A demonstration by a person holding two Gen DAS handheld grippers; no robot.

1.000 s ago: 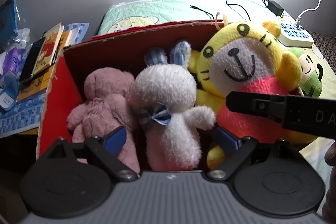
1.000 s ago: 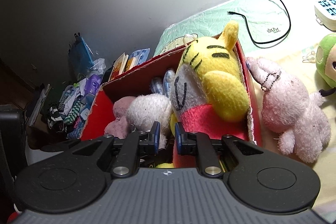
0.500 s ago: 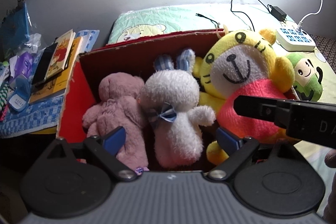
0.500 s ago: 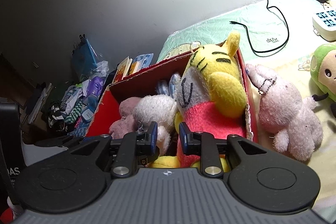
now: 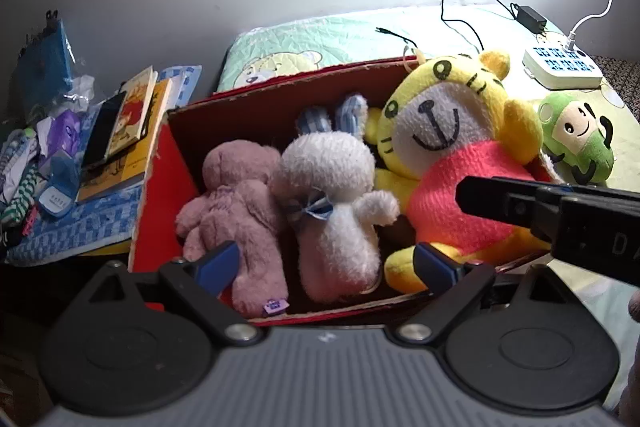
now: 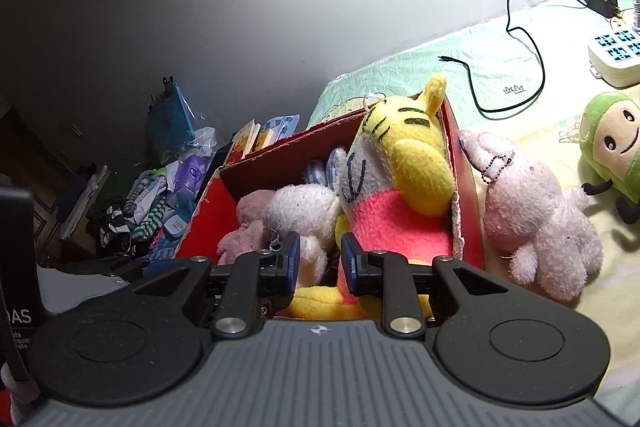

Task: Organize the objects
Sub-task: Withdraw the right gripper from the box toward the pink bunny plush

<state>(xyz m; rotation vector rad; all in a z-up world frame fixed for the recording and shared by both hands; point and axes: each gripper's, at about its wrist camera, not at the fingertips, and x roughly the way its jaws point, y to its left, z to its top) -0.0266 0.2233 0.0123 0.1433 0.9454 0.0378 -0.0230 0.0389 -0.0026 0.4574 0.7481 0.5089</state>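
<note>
**Toy box nearly full, two plushies still out on the bed**

On the bed, hard against its left edge: red box (image 5: 160, 163) packed with pink bear (image 5: 236, 211), white bunny (image 5: 336, 211), yellow tiger (image 5: 452, 163). Outside the box: pale pink plush (image 6: 536, 215) touching the box's right wall, green plush (image 6: 612, 143) further right, near the power strip (image 5: 560, 67).

Left gripper (image 5: 326, 263) spread wide, empty, over the near rim in front of bear and bunny. Right gripper (image 6: 320, 259) narrowed to a slim gap, pinching nothing, low at the box front by the tiger's legs.

Likely next: pick the pale pink plush with the right.
- Swing right, clear the tiger and box wall first.
- Widen jaws fully before descent; soft body, needs a deep bite on the torso, not the ear or bead chain.
- Little free space left in the box; probably must go on top or wedge beside the tiger.
- Use left to steady the box rim or press the bunny aside.
- Watch the black cable (image 6: 520, 67) beyond.
</note>
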